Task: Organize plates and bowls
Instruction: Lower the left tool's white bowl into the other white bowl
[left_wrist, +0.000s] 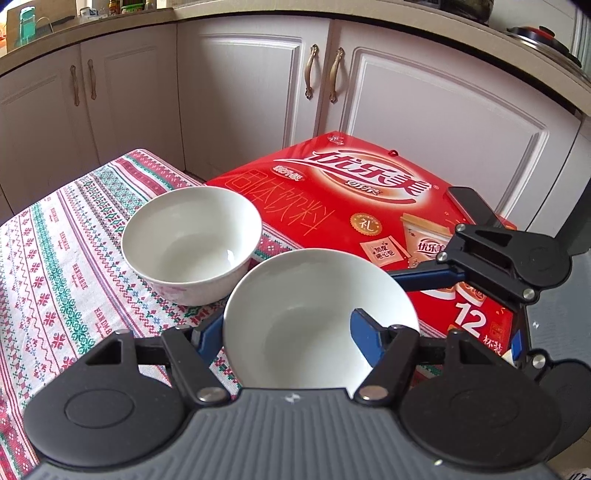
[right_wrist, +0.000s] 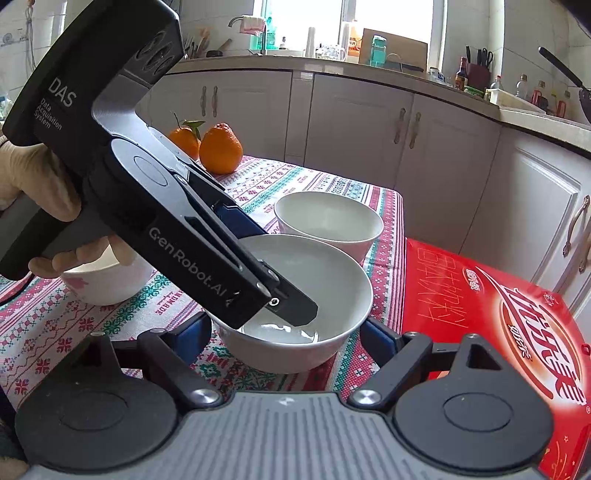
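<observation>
A plain white bowl (left_wrist: 295, 325) (right_wrist: 317, 273) hangs tilted just above the patterned tablecloth (left_wrist: 55, 258). My left gripper (left_wrist: 286, 328) is shut on its rim, with one finger (right_wrist: 295, 310) inside the bowl and the other outside. My right gripper (right_wrist: 286, 332) spans the whole bowl from the side, and its pads touch both walls. One of its blue fingers (left_wrist: 424, 275) shows behind the bowl's far rim. A second white bowl (left_wrist: 190, 240) (right_wrist: 328, 221) with a pink flower print stands upright just beyond. A third flowered bowl (right_wrist: 107, 280) sits behind the gloved hand (right_wrist: 33, 177).
A big red drink carton (left_wrist: 332, 192) (right_wrist: 498, 314) lies flat against the table's right side, with a dark phone (left_wrist: 472, 206) on it. Two oranges (right_wrist: 219, 147) rest at the table's far end. White kitchen cabinets (left_wrist: 258, 92) close off the space behind.
</observation>
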